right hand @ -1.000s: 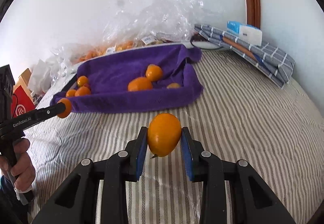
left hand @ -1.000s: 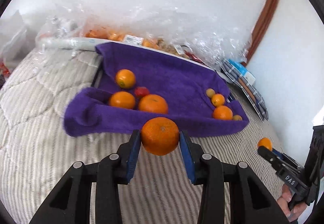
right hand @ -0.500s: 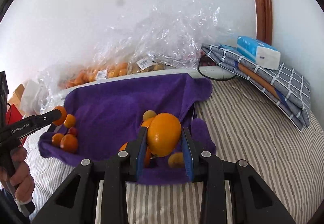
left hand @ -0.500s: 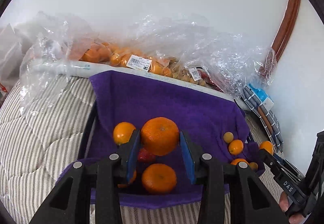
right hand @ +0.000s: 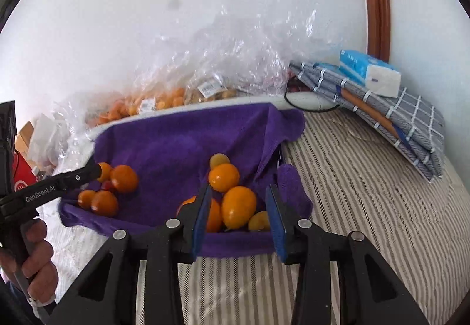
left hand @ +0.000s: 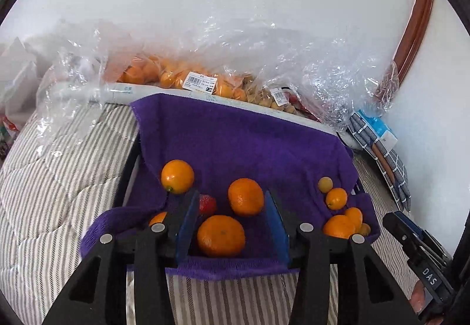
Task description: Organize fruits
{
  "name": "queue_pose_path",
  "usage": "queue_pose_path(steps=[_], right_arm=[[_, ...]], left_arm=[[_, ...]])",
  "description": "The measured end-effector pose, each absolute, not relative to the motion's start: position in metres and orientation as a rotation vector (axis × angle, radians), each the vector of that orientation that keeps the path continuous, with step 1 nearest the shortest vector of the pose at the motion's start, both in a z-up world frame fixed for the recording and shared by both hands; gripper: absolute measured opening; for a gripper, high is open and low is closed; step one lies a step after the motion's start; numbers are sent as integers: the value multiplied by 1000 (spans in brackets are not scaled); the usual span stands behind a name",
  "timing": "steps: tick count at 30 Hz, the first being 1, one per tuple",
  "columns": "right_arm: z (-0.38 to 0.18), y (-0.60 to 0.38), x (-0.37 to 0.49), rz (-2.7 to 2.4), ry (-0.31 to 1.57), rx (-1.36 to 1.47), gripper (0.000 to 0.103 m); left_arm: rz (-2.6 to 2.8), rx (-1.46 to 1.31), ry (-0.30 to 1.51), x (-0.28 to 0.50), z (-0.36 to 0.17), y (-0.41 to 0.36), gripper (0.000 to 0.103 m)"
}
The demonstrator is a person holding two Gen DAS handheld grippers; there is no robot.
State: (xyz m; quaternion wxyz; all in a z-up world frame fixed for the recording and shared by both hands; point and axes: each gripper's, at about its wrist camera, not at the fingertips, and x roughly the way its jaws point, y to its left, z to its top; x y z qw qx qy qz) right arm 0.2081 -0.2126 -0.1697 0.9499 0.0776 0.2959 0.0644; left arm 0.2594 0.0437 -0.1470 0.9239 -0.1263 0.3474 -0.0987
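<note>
Most of the sorting looks done: the purple towel-lined tray [left hand: 241,143] on the striped bed holds big oranges [left hand: 221,235] at one end, small yellow-orange fruits [right hand: 237,207] at the other. Left gripper [left hand: 229,225] and right gripper [right hand: 238,219] have just been opening, pads clear of fruit. Bagged fruit [left hand: 176,78] behind looks unsorted.

1. An orange [left hand: 157,218] is half hidden behind the left gripper's finger [left hand: 185,225].
2. Bagged fruit [left hand: 182,79] is blurred by plastic.
3. The hand [right hand: 35,259] is cut off by the edge.
</note>
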Motion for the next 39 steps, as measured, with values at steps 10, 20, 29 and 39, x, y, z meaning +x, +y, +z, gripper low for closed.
queue_pose_path(steps=[10,20,29,39], right_arm=[[-107,-205,91,115,516,112,66],[-104,-208,18,113,522,127,85],[-99,-215,-11,69,500,90,99],[-98,-217,-21,34,498,91,99]], left_arm=[[-116,-165,639,142,-107,77,52],[-62,-129,572,63,-88,89,80],[-40,-133,532,37,-76,92,84],[-29,-115,507,30,-71,88,84]])
